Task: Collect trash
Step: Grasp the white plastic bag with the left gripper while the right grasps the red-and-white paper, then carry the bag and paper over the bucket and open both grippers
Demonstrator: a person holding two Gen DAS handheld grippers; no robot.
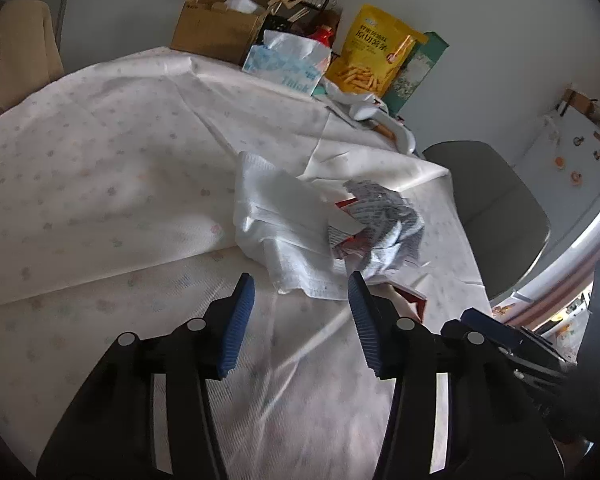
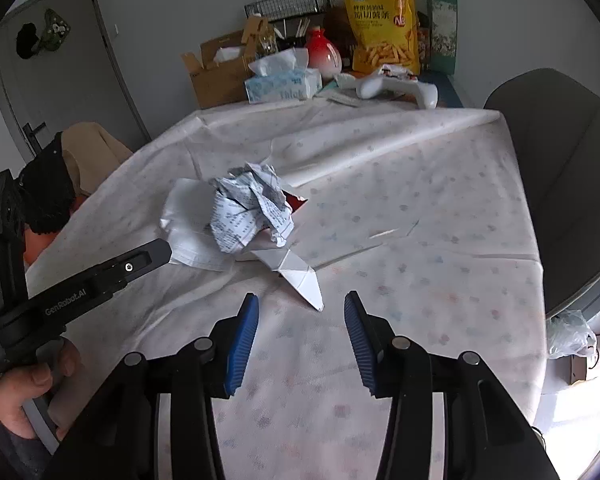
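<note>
**Near the middle of the cloth-covered surface: a small heap of paper trash, both grippers spread**

On the surface (image 2: 440,240), draped with a pale cloth of faint floral print, the trash lies as one loose pile. A crumpled printed sheet (image 2: 252,208) sits on top, touching a flat white tissue (image 1: 276,216) on the left gripper's side. Beneath them shows a red-and-white wrapper (image 1: 348,216), and a folded white paper (image 2: 296,272) juts from the pile toward the right gripper.

The left gripper (image 1: 300,320) hangs low over the cloth with its blue-padded fingers apart and nothing between them; the near edge of the tissue lies just ahead of the fingertips. The right gripper (image 2: 300,336) is likewise spread and empty, the pointed tip of the folded paper lying just ahead of the gap between its fingers. In the right wrist view the left gripper's black body enters from the left edge, its tip beside the tissue, with the hand (image 2: 32,384) holding it at lower left.

Along the far edge stand a cardboard box (image 2: 220,72), a tissue box (image 2: 284,84), a red-and-white vase (image 2: 322,52), a yellow snack bag (image 2: 384,28) and a green carton (image 2: 442,20). A grey chair (image 2: 560,184) stands beside the surface.
</note>
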